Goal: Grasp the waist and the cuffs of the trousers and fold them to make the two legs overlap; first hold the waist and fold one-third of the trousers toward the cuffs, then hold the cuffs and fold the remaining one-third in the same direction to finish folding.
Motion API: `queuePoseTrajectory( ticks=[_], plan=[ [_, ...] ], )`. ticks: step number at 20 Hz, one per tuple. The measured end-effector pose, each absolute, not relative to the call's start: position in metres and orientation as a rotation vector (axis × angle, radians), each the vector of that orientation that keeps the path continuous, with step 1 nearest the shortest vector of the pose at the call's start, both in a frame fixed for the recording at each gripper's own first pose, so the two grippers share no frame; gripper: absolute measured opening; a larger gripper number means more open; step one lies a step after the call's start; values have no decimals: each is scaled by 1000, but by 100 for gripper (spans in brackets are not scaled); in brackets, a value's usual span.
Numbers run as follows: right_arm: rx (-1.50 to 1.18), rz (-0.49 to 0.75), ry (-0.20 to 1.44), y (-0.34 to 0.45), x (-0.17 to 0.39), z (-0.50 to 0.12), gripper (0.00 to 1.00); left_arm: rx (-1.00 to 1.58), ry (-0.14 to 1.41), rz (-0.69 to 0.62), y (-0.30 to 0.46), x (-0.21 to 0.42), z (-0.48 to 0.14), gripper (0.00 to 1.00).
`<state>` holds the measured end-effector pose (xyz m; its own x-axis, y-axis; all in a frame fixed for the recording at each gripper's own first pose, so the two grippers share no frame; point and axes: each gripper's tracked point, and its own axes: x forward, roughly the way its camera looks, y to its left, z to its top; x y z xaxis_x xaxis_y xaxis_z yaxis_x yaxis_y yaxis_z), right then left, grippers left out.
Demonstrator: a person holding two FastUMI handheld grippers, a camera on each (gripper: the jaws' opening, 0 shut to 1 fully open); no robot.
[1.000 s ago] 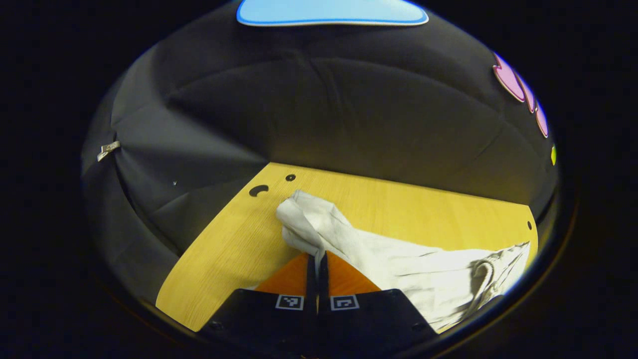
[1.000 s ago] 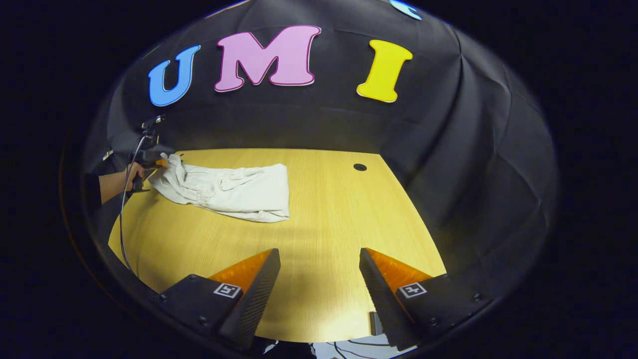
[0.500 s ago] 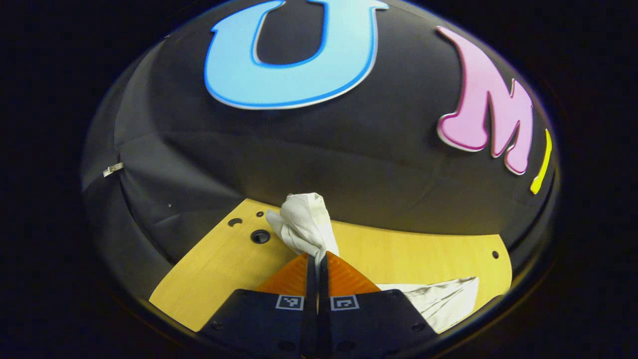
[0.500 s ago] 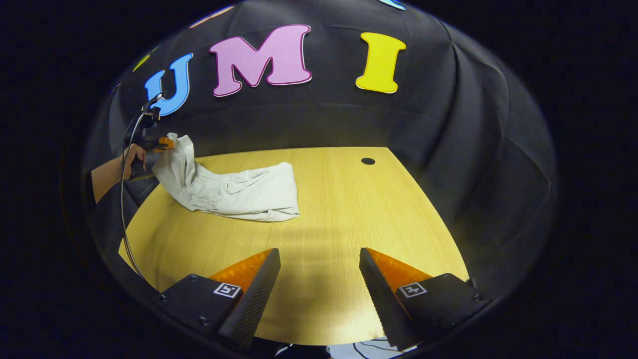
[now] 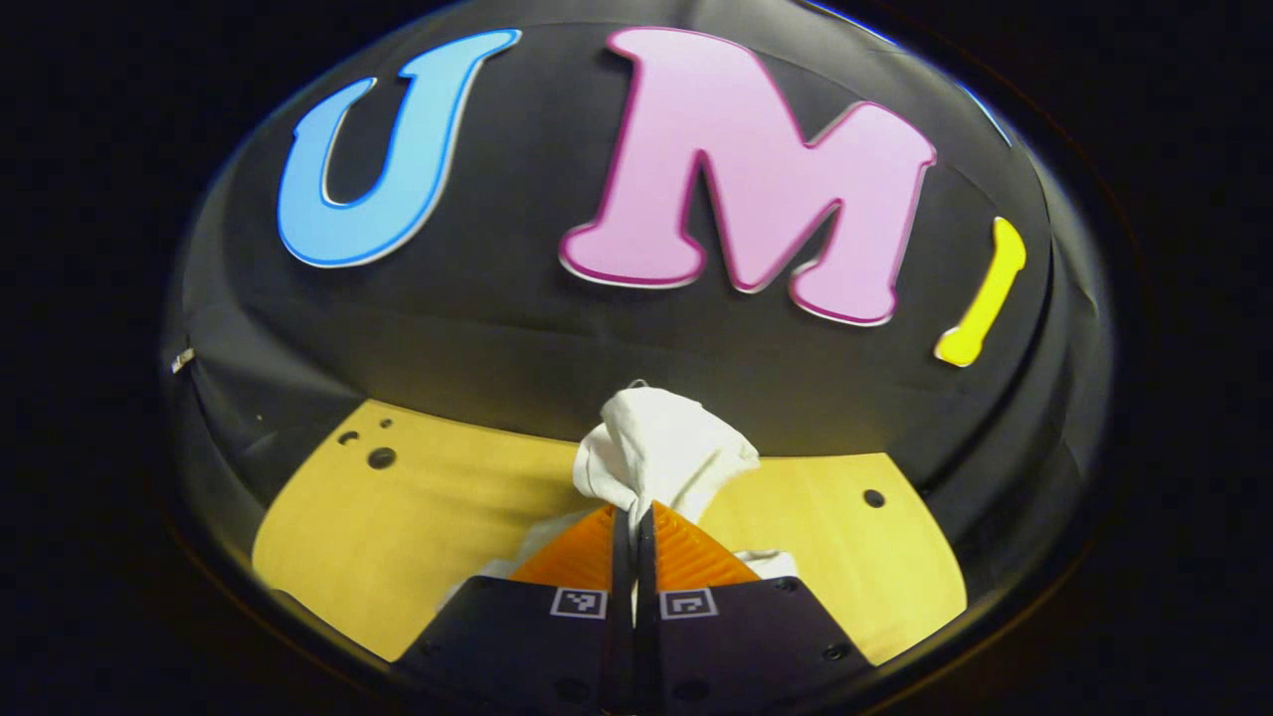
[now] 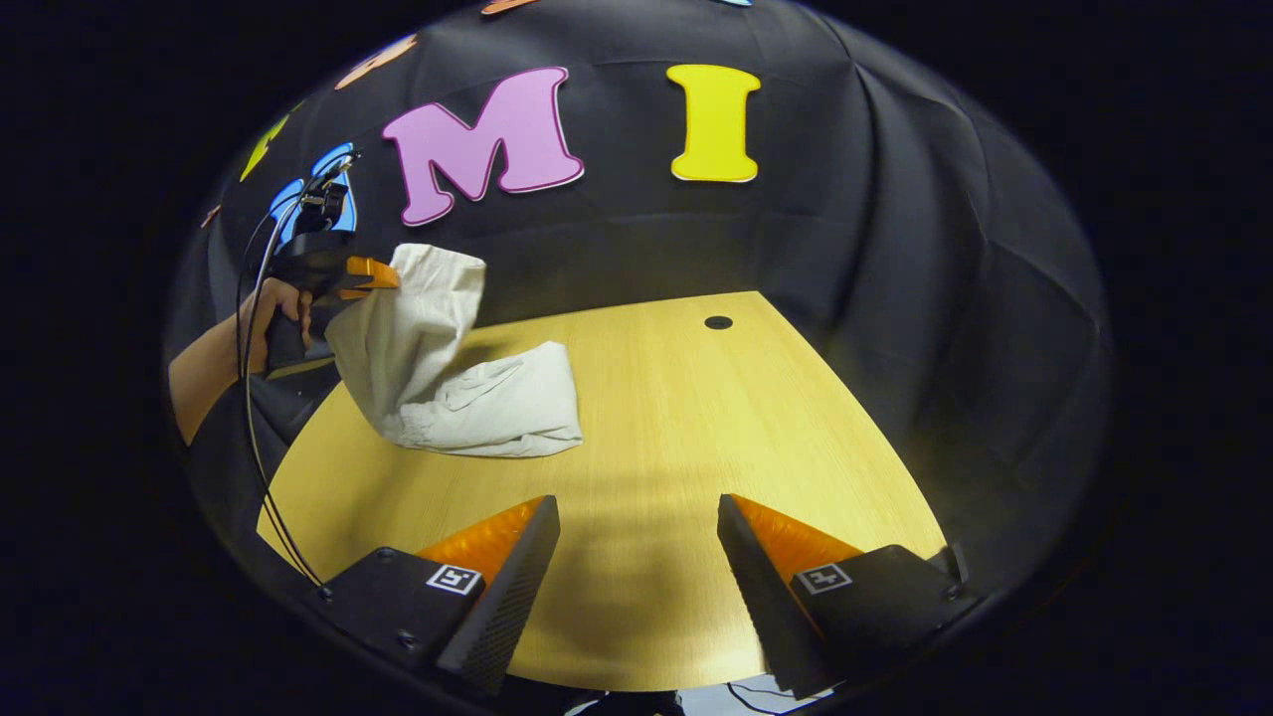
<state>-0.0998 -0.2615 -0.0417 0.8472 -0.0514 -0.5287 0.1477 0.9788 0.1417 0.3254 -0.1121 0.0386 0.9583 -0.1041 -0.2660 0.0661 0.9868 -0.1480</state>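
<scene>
Pale cotton trousers [image 6: 467, 398] lie on the wooden desk [image 6: 676, 418], most of the cloth resting as a flat bundle toward the far left side in the right gripper view, with one end lifted clear of the surface. That raised end is pinched in the left claw [image 5: 633, 512], whose two fingers are pressed together on a bunched knot of fabric that stands up just ahead of them in the left gripper view; farther off in the right gripper view the same claw [image 6: 373, 273] shows held high by a hand [image 6: 273, 308], the cloth draping down from it to the bundle below. The right claw [image 6: 636, 517] hangs spread wide over bare wood, well apart from the trousers and holding nothing. My reading is that the last fold is in hand: the lifted end (which I take to be the cuffs, though the bunching hides the hem) has to travel across and come down on top of the resting part. To do it well, carry the end level over the bundle so the drape lays itself flat, lower it until its edge lines up with the far edge, and release only once the fabric rests. The free claw could steady the bundle so it does not drag.
</scene>
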Motion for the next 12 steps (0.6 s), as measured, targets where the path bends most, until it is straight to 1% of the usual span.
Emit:
queuePoseTrajectory(
  ticks=[4,7,12],
  plan=[
    [229,-126,555,-284,-112,-46,99,-140,284,-149,-183,310,9,5],
    [244,-168,564,-303,-125,-51,99,-141,342,-183,-221,298,-36,5],
    [276,-207,566,-316,-135,-52,99,-88,484,-169,-240,279,-112,8]
  ],
)
